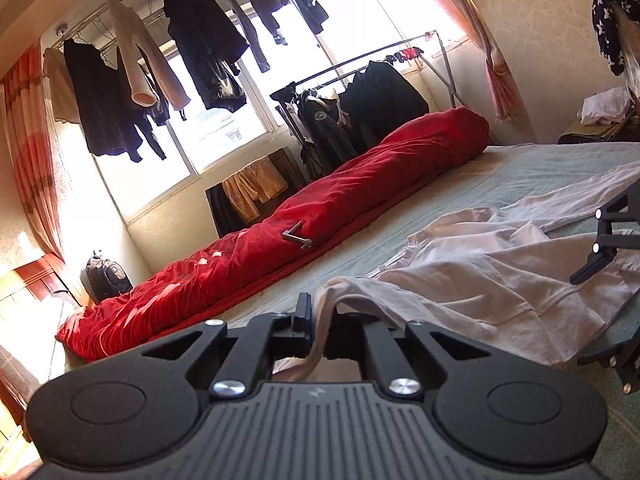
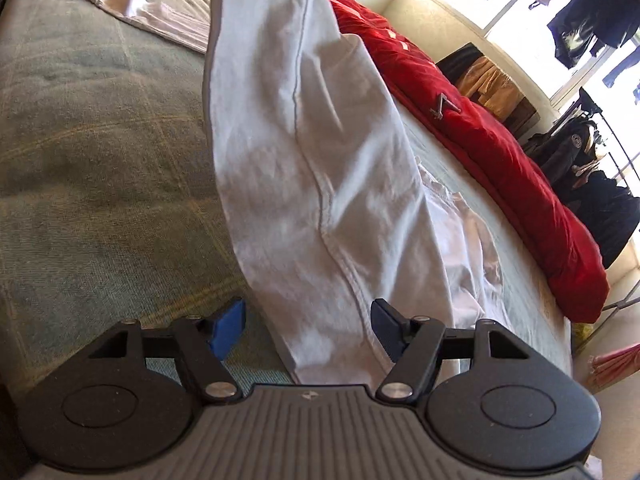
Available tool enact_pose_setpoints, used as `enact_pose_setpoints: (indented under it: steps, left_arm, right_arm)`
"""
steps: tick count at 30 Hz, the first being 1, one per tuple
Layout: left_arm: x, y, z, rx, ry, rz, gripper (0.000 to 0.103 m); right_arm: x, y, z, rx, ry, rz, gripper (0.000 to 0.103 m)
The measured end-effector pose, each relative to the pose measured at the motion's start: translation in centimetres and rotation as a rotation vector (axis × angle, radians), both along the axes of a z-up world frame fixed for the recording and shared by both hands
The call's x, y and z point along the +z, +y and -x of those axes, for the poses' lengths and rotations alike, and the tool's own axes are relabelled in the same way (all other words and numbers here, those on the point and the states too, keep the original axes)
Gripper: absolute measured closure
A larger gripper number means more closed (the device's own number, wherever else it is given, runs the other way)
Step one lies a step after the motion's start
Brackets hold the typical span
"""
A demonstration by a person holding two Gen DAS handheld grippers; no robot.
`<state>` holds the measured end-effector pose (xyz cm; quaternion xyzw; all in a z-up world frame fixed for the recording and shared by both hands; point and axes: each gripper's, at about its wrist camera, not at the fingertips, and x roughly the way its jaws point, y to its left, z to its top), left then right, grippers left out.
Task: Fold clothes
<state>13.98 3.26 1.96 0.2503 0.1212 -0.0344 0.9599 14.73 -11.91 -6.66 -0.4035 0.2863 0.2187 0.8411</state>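
**White garment half-lifted over a bed, fold not yet complete**

A white garment point(image 1: 492, 276), pale cotton with stitched seams, lies rumpled across a grey-green bed point(image 1: 560, 168), filling the lower right of the left wrist view. The left tool point(image 1: 320, 334), at bottom centre, has its fingers pressed together, pinching a hem edge of the cloth. In the right wrist view, the right tool point(image 2: 308, 330) sits at the bottom with its blue-padded fingers spread; a long panel of the garment runs between them toward the top centre, ungripped as far as can be seen. A rolled red quilt point(image 1: 320, 216) lies along the bed's far side.

Judging by this, folding is midway: one part is raised or laid over, but the cloth is still creased and uneven, with no neat, compact shape. Squaring the edges and further folds appear to remain.
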Motion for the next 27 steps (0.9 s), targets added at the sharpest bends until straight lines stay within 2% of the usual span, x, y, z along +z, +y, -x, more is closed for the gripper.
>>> enact_pose_setpoints:
  steps: [7,9,10,11,12,13,14,19,27]
  left_arm:
    - [0.0,1.1,0.1,-0.005,0.001,0.010,0.098]
    - [-0.1,1.4,0.1,-0.007,0.005,0.015,0.097]
    - [-0.2,1.4,0.1,-0.007,0.007,0.012,0.097]
    - [-0.3,1.4,0.1,-0.006,0.008,0.009,0.097]
    - [-0.4,1.4,0.2,-0.006,0.008,0.001,0.097]
    - [-0.4,1.4,0.4,-0.006,0.006,-0.005,0.098]
    - [-0.4,1.4,0.6,-0.005,0.004,-0.012,0.098]
    - [0.3,2.0,2.0,-0.001,-0.014,-0.055,0.100]
    - [2.1,3.5,5.2,-0.013,-0.030,-0.138,0.100]
  right_arm:
    - [-3.4,1.1,0.5,-0.070,-0.254,0.214,0.030]
    - [-3.4,0.3,0.7,-0.080,-0.268,0.228,0.031]
    - [-3.4,0.0,0.8,-0.078,-0.263,0.220,0.036]
    - [-3.2,-0.4,0.9,-0.076,-0.257,0.208,0.042]
    - [-2.8,-0.6,1.0,-0.070,-0.246,0.190,0.066]
    - [-2.3,-0.8,1.1,-0.061,-0.228,0.167,0.095]
    - [-1.6,-0.8,1.1,-0.051,-0.209,0.140,0.101]
    - [2.6,-1.9,1.4,-0.006,-0.129,0.037,0.101]
    - [12.7,-5.6,0.6,0.049,0.074,-0.221,0.101]
